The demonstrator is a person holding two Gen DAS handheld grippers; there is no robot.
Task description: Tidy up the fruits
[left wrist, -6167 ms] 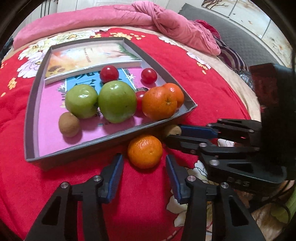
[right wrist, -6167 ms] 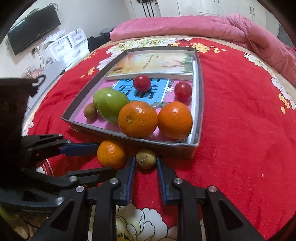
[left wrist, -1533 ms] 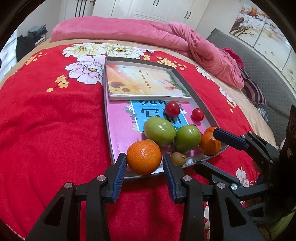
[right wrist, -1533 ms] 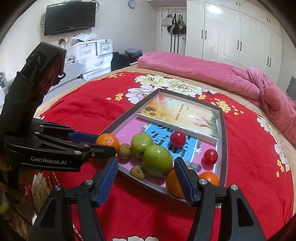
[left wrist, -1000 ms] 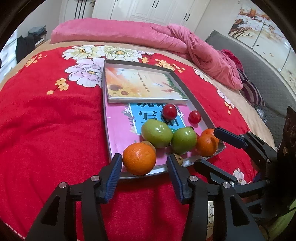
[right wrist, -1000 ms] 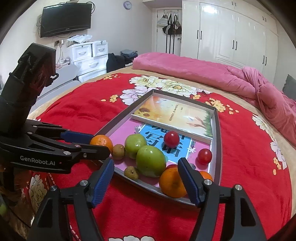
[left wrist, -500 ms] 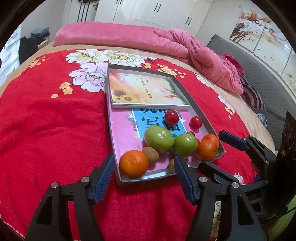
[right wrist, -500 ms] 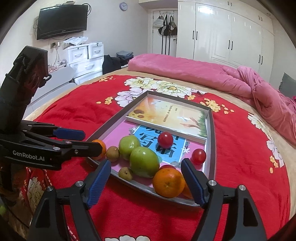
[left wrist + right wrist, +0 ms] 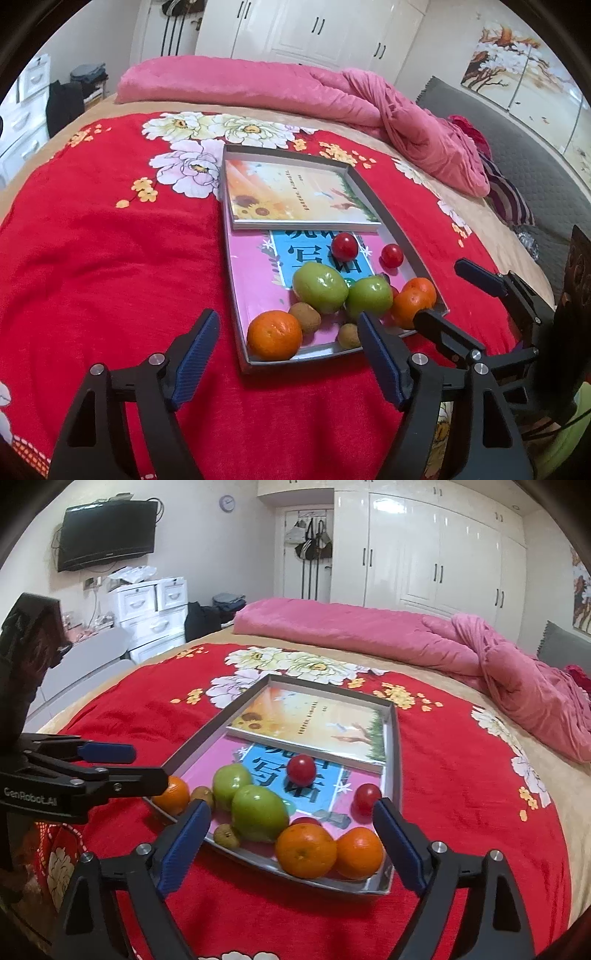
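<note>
Since half a second ago both hand-held grippers have drawn back from the shallow grey rectangular tray [image 9: 236,280] on the red floral bedspread [image 9: 110,258]. The left hand-held gripper [image 9: 288,354] and right hand-held gripper [image 9: 291,845] are spread wide, holding nothing. In the tray lie three oranges [image 9: 274,340], two green apples [image 9: 320,288], two red cherry tomatoes [image 9: 344,246] and brown kiwis [image 9: 305,317]. A third red fruit is mostly hidden behind the apples.

Pink duvet [image 9: 332,92] at bed's far edge; TV [image 9: 107,530] on wall.
</note>
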